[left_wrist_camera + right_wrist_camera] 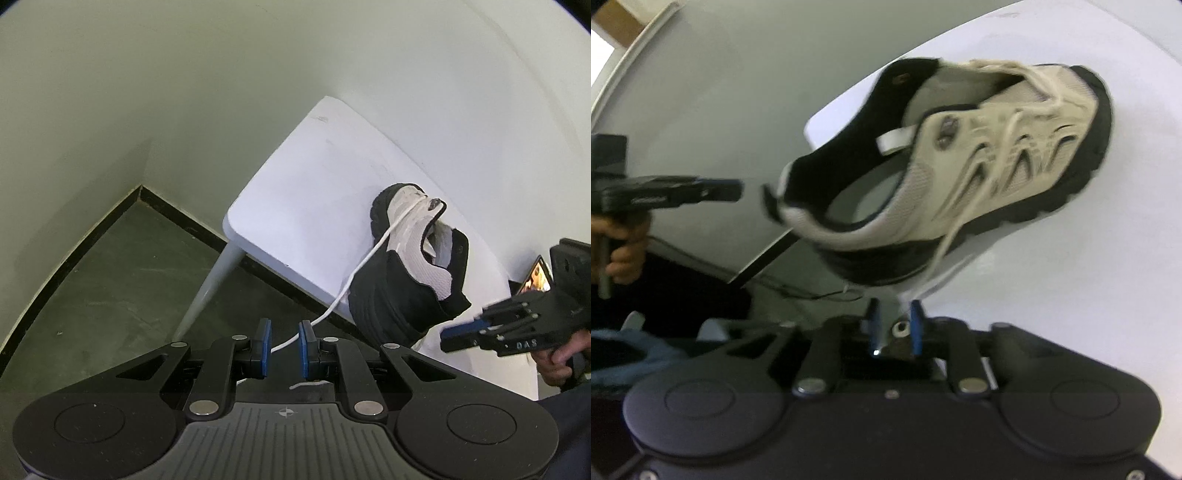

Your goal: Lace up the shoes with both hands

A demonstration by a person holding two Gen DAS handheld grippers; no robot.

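Observation:
A beige mesh shoe [413, 251] [960, 166] with a black sole lies on the white table [314, 177] near its corner, heel toward the edge. One white lace [369, 254] stretches from the shoe's front off the table into my left gripper [285, 347]. It crosses the visible gap between the blue pads [264, 343], and its end rests on the gripper's body. A second, blurred lace [955, 225] hangs down the shoe's side to my right gripper [894, 325]. That gripper's jaws stand apart without pressing on it. Each gripper also shows side-on in the other's view: right gripper [448, 334], left gripper [737, 190].
A grey table leg [210, 288] slants down to the dark green floor [110, 277] below my left gripper. A lit screen [535, 277] leans at the table's right. A person's hands [561, 358] [624, 240] hold the grippers. A thin cable [812, 291] lies on the floor.

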